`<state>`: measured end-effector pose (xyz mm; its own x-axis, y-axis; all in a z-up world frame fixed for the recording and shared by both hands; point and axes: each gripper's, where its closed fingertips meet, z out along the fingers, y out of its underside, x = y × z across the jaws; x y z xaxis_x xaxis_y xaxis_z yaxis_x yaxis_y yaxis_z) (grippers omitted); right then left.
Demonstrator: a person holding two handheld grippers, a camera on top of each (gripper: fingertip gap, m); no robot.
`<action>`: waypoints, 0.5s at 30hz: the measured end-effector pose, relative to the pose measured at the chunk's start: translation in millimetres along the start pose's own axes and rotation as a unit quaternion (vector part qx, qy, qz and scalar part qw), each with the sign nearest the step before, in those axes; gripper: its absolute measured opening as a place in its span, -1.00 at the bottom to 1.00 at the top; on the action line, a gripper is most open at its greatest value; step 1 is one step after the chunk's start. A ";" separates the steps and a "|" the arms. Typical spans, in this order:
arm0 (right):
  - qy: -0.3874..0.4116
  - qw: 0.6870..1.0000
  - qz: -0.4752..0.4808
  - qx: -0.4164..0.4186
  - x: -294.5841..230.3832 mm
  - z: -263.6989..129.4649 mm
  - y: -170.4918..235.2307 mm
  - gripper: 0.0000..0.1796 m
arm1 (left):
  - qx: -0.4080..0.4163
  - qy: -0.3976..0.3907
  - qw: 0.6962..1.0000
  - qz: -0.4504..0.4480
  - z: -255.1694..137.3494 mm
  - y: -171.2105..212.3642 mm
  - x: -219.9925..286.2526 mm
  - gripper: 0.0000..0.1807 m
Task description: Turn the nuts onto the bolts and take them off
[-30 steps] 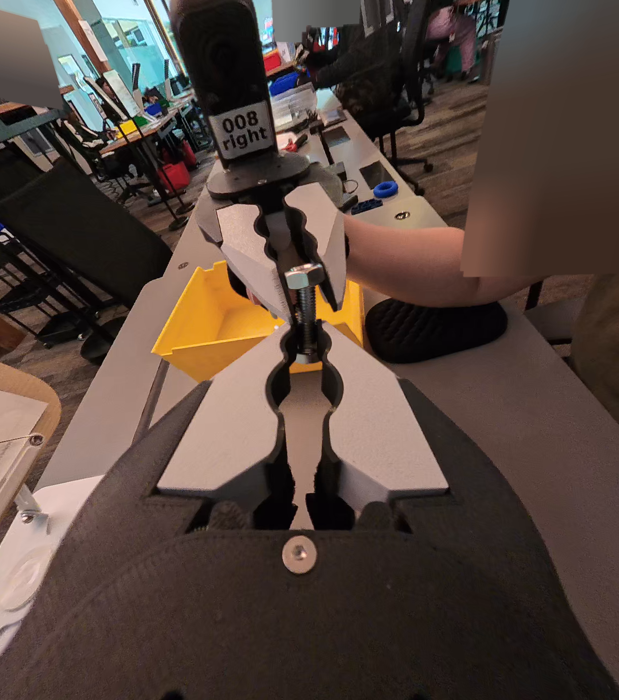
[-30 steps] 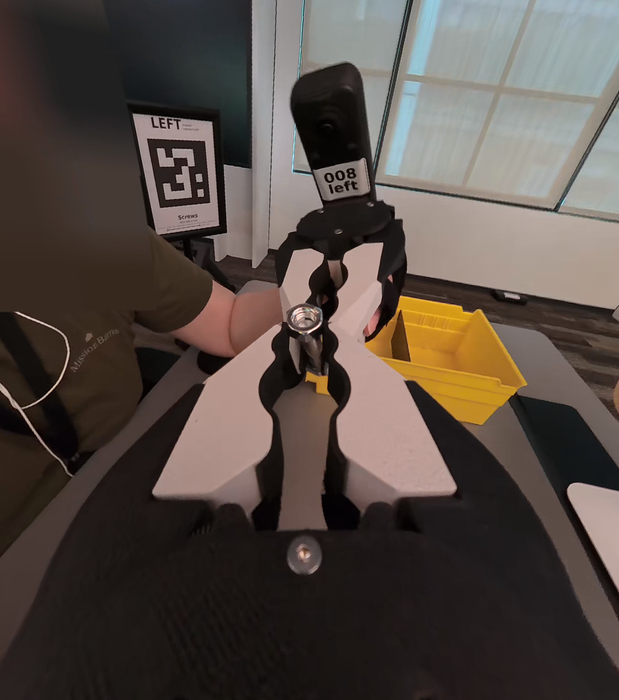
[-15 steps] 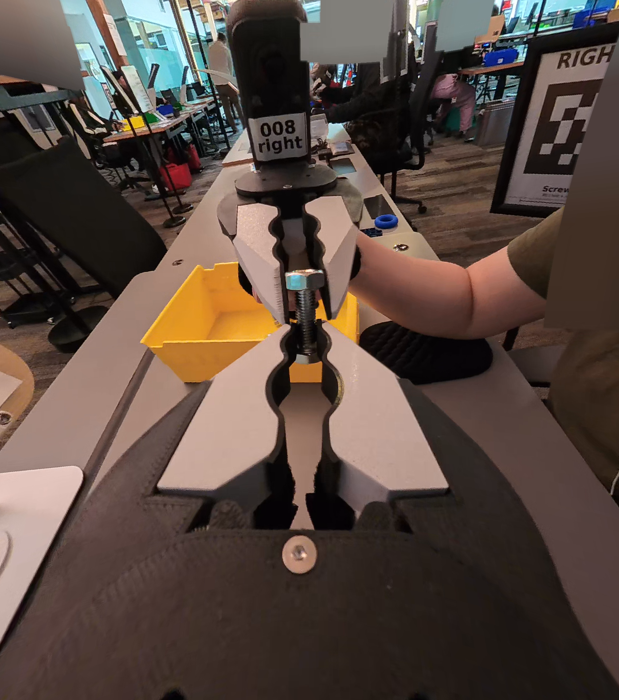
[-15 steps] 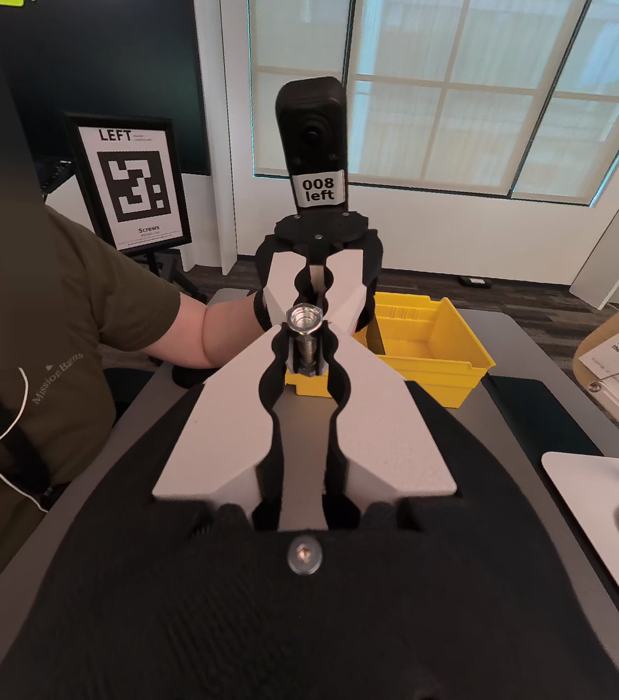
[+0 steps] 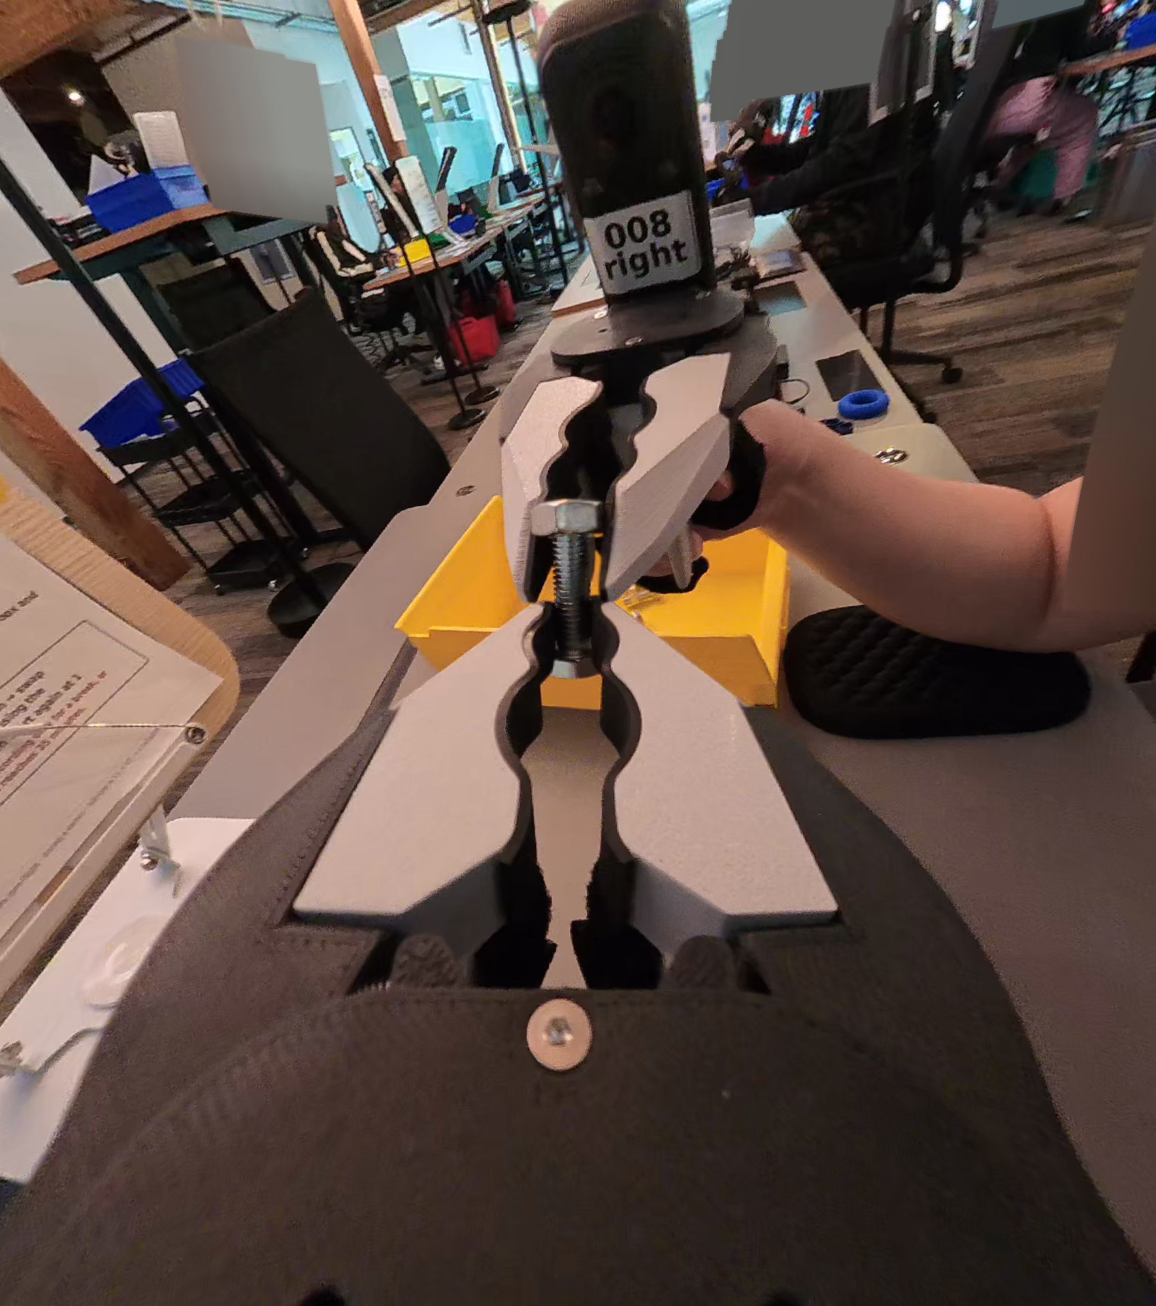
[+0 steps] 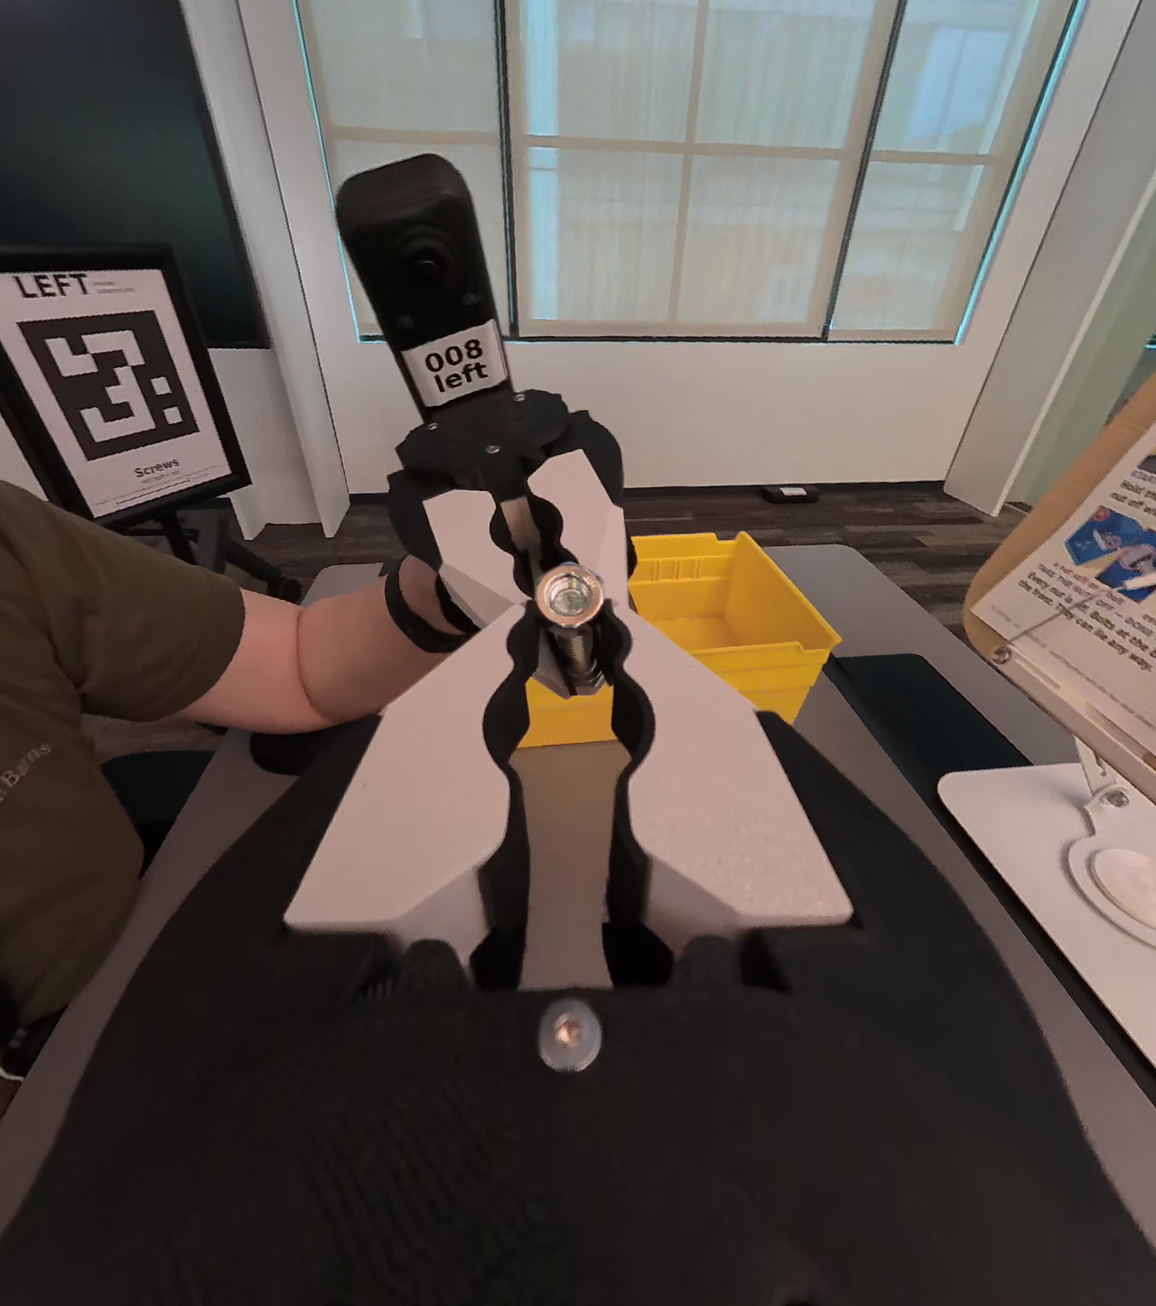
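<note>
Above the grey desk, the two units met tip to tip over a yellow bin. The left hand-held gripper was nearly closed, its fingertips clamped on the nut at the lower end of the bolt. The right hand-held gripper was likewise nearly closed; in the left wrist view its fingers pinched the bolt just under the hex head, which sat uppermost. The threaded shank ran between the two sets of tips, roughly upright in that view. In the right wrist view the bolt pointed toward the camera, and the nut end showed as a bright ring between the tips.

The bin stood on the desk directly behind the held bolt, and small hardware lay in it. A black padded rest lay beside the bin, under the person's forearm. A sheet holder on a white base stood at the desk edge, and a framed marker sign stood behind the desk.
</note>
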<state>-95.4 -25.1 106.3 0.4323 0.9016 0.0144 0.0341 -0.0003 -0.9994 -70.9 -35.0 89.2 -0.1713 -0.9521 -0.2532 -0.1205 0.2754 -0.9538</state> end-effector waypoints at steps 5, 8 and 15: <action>0.007 1.000 0.004 -0.006 0.3 -0.4 -0.5 -0.82 | 0.001 -0.002 1.000 -0.004 0.5 -0.1 -0.7 -0.92; 0.012 1.000 0.002 -0.008 0.4 -0.5 -1.0 -0.82 | 0.004 0.001 1.000 -0.008 0.4 -0.7 -0.4 -0.92; 0.012 1.000 -0.015 -0.008 -3.2 -0.6 -3.8 -0.87 | 0.014 0.011 1.000 -0.018 -0.4 -4.0 1.9 -0.92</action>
<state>-96.4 -28.3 110.1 0.4517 0.8910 0.0445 0.0622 0.0183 -0.9979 -71.1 -37.8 92.7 -0.1896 -0.9579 -0.2155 -0.0988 0.2370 -0.9665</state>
